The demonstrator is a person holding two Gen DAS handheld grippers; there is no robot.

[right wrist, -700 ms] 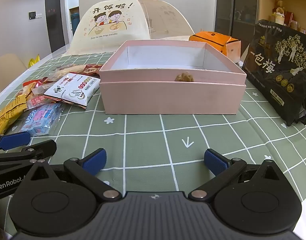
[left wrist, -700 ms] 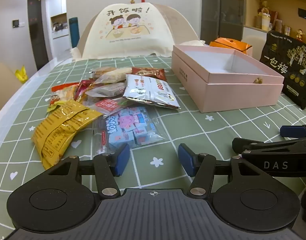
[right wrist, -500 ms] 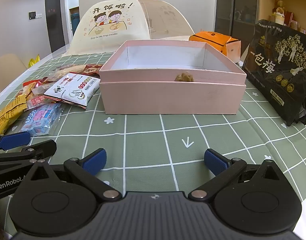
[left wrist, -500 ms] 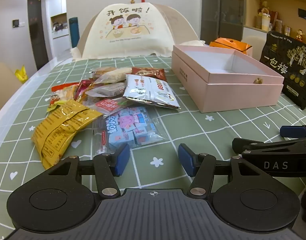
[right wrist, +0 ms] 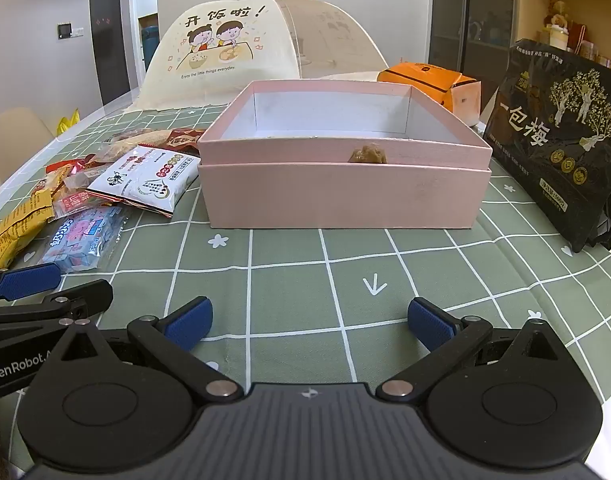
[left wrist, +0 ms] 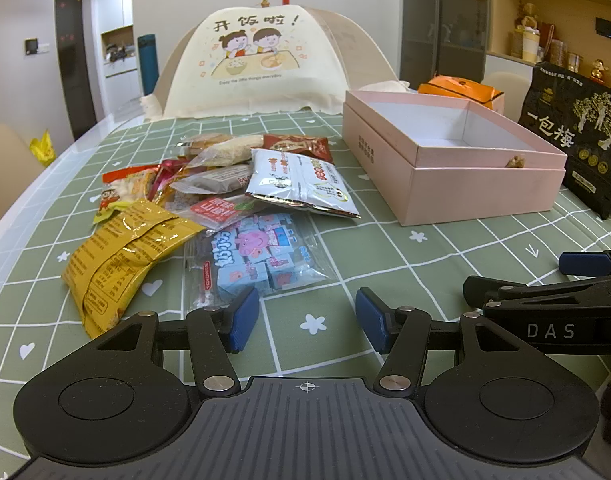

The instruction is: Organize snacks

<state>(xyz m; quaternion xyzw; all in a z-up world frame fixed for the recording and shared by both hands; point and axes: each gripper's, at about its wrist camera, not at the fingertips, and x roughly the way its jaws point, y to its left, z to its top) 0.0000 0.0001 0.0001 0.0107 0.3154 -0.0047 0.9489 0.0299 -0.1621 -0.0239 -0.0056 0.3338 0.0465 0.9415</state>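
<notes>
Hovering low over the tablecloth [left wrist: 385, 248], left gripper [left wrist: 307, 320] and right gripper [right wrist: 307, 322] both hold their fingers spread, gripping nothing.

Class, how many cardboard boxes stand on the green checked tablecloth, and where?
2. The open pink rectangular cardboard box sits mid-table, right of the snack packets. The orange cardboard box stands behind its far right corner. Others may hide behind the cream dome cover.

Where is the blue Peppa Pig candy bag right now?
The blue candy bag lies on the table just ahead of the left gripper, beside the yellow packet.
</notes>
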